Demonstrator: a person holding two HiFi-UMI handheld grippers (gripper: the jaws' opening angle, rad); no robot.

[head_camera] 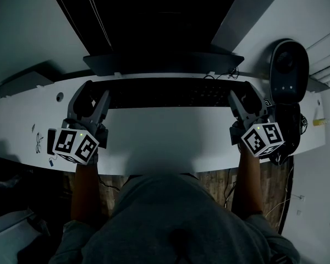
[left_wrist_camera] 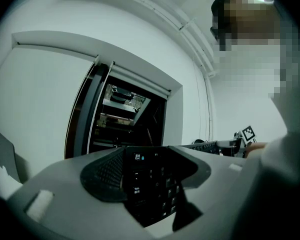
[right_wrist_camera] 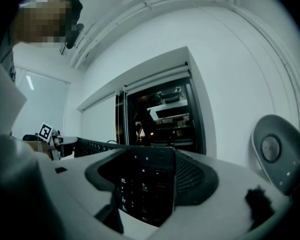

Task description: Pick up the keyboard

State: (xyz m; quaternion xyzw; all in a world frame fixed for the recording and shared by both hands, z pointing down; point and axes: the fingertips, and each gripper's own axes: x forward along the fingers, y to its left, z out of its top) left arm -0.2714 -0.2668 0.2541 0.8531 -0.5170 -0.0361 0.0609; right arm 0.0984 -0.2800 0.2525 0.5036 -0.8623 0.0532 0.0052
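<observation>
A black keyboard (head_camera: pixel 165 94) lies across the back of the white desk (head_camera: pixel 165 139), just in front of a dark monitor stand. My left gripper (head_camera: pixel 92 94) points away from me at the keyboard's left end. In the left gripper view the Esc and Tab keys (left_wrist_camera: pixel 140 176) show between its widely parted jaws. My right gripper (head_camera: pixel 243 96) sits the same way at the right end, and the number-pad keys (right_wrist_camera: pixel 140 194) fill the gap between its jaws. I see no pad pressing on the keyboard. The keyboard rests flat on the desk.
The monitor stand (head_camera: pixel 162 62) runs close behind the keyboard. A grey oval device (head_camera: pixel 289 70) stands at the back right, with a dark object (head_camera: pixel 290 126) beside my right gripper. Cables (head_camera: pixel 226 75) trail at the keyboard's right rear. Small items (head_camera: pixel 39 142) lie on the left of the desk.
</observation>
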